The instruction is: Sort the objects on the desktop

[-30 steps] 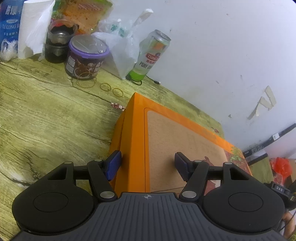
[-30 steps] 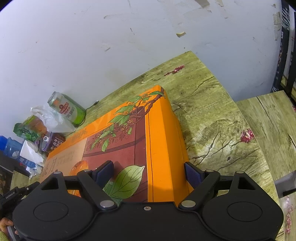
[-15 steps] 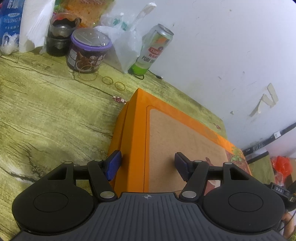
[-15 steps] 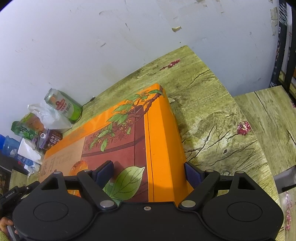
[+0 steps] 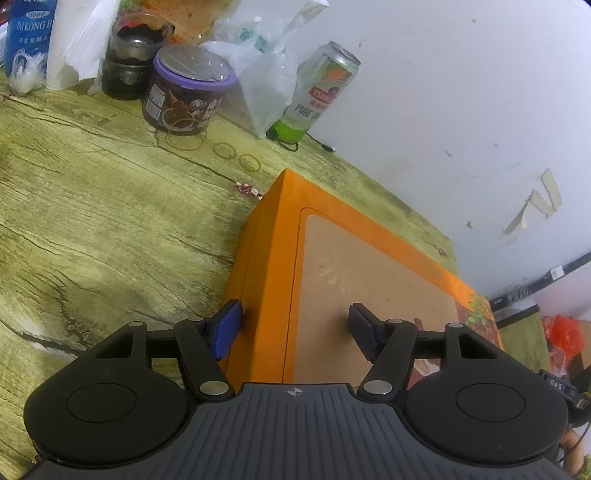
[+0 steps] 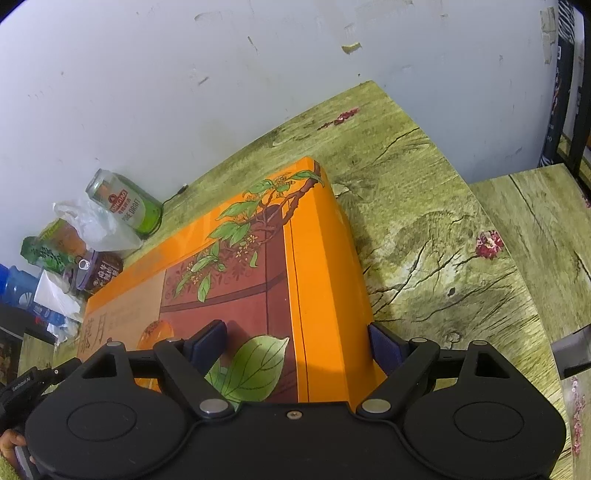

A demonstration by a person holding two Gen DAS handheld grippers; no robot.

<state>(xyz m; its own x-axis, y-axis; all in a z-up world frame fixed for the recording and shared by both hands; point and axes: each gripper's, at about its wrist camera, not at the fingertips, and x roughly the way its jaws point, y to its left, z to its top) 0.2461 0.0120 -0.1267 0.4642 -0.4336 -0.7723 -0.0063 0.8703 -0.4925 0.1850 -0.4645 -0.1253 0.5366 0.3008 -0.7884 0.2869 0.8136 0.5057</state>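
Left fingers: the left gripper (image 5: 293, 328) straddles the near left corner of the orange box (image 5: 365, 291), one blue pad hard against the box's side wall, the other over the tan top panel; whether they truly pinch it, I cannot tell.
Right fingers: the right gripper (image 6: 295, 347) is spread wide across the box (image 6: 229, 295) at its other end, the left pad over the printed lid by the big green leaf, the right pad against the orange side wall; a firm clamp cannot be told from here either.
Orange box: lies flat on the green wood-grain bench (image 5: 92, 229), long side running along the white wall (image 5: 461, 110).
Change from a second ago: both sets of fingers keep the same spread and the same spots on the box; in the left view the clutter beyond the box has slid lower in the picture, in the right view a little more wall shows.
Beyond the box's far left corner: two small rubber bands (image 5: 236, 155), then a purple-lidded cup (image 5: 184, 96), a dark jar (image 5: 133, 62), a clear plastic bag (image 5: 266, 85) and a green beer can (image 5: 317, 92) against the wall.
Further left of the box: white tissue (image 5: 81, 40) and a blue pack (image 5: 29, 29).
In the way: the bench right beside the box's right wall lies bare.
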